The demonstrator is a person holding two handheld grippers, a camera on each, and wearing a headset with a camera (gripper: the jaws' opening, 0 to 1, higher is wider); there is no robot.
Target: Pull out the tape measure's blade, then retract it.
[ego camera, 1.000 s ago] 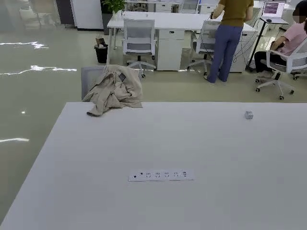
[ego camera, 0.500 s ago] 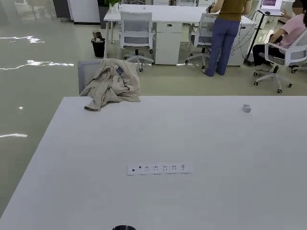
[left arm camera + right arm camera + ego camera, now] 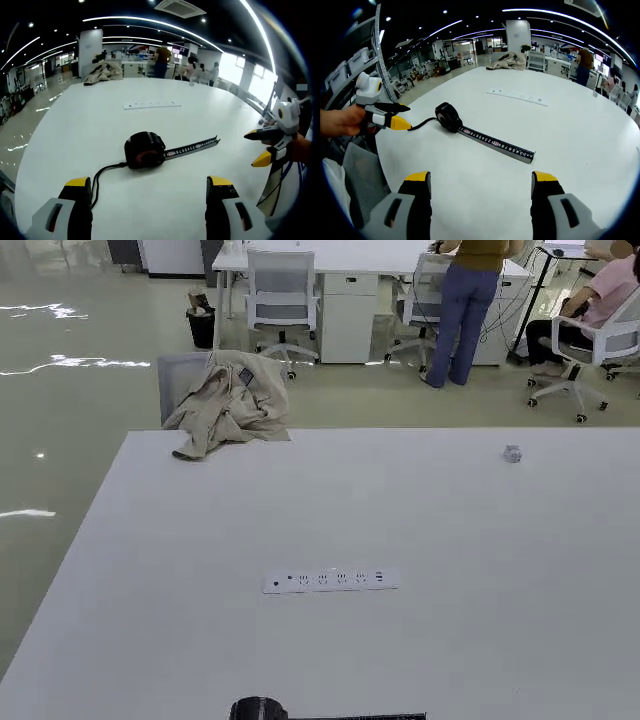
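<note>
One tape measure (image 3: pixel 145 150) lies on the white table (image 3: pixel 100 115) near the person's edge, its dark case resting on its side and a black wrist loop (image 3: pixel 102 172) trailing from it. The blade (image 3: pixel 496 145) is drawn out a short way and lies flat on the tabletop, so the pull-out appears at least partly done; retraction remains, and nothing has hold of the case or the blade tip to carry it out. The left gripper (image 3: pixel 148 181) stands with its jaws wide apart and empty, short of the case. The right gripper (image 3: pixel 481 176) is likewise spread and empty, set back from the blade's free end. The right gripper view gives the printed scale along the blade and the left gripper hanging beside the loop. The left gripper view gives the orange face of the case and the right gripper off the blade's far end. The head view catches the case at its lower edge and adds a power strip (image 3: pixel 330 580) at mid-table and a jacket (image 3: pixel 228 405) draped over a chair at the far side.
</note>
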